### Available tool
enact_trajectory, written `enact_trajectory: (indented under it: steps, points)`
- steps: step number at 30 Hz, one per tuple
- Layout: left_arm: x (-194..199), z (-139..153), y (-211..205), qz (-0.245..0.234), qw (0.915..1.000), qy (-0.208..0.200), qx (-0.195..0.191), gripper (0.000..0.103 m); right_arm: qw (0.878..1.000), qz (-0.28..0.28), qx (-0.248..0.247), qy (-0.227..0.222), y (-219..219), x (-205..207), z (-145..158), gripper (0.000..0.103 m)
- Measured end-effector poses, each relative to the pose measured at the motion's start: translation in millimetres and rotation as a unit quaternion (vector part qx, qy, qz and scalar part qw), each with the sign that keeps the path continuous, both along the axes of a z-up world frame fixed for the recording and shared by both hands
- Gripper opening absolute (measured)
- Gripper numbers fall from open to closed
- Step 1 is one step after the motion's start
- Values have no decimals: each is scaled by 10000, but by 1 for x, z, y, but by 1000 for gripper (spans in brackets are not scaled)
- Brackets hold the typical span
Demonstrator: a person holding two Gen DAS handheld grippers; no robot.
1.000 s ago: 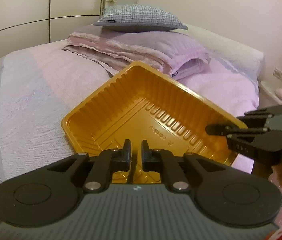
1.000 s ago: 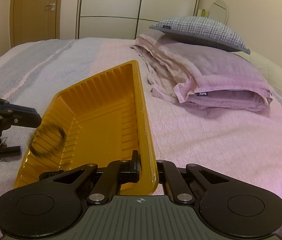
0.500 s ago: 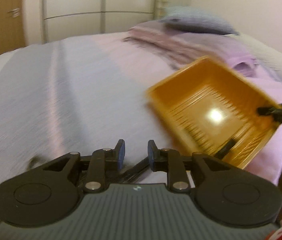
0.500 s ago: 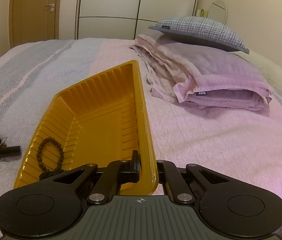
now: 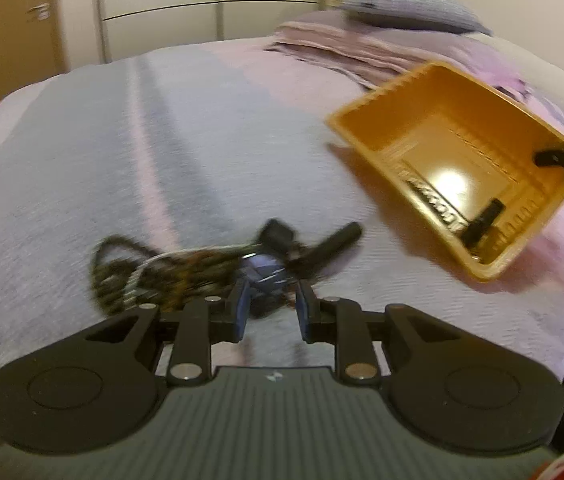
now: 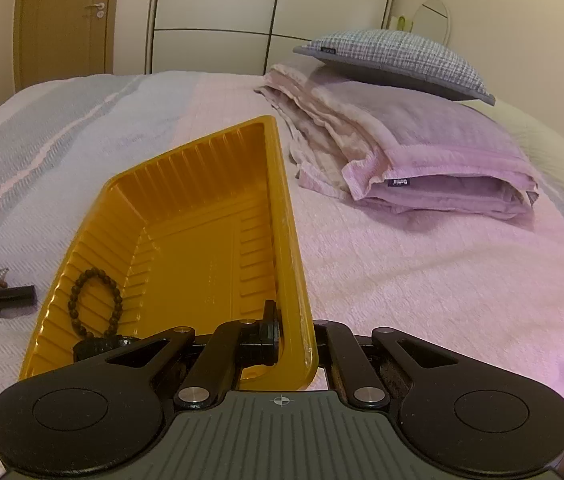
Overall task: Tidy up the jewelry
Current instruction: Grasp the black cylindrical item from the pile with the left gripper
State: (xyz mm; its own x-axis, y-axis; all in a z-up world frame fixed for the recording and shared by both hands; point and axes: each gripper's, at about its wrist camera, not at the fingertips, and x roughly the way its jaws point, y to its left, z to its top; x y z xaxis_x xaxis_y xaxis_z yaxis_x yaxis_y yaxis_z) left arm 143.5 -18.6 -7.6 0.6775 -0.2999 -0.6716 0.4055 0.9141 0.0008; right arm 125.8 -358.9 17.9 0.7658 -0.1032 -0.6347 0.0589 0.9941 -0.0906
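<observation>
Two blue-padded fingers of the left gripper (image 5: 270,307) stand parted and empty, the tangled jewelry pile (image 5: 217,268) lying just ahead of them on the bedspread (image 5: 161,152), its length running crosswise to the jaws. Off to their right, the right gripper (image 6: 296,338) is clamped on the rim of the tilted yellow tray (image 6: 201,240), where a bead bracelet (image 6: 95,304) already rests.

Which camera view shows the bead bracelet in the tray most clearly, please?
The right wrist view: the bead bracelet lies sharp and whole against the yellow tray's left wall. The left wrist view shows only motion-blurred dark shapes in the tray.
</observation>
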Motion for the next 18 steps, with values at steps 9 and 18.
enact_trajectory:
  steps: [9, 18]
  points:
    - [32, -21, -60, -1162, 9876, -211, 1030, 24, 10000, 33, -15, 18, 0, 0, 0, 4]
    - [50, -43, -82, -1666, 9708, -203, 1715, 26, 10000, 12, -10, 47, -1, 1, -1, 4]
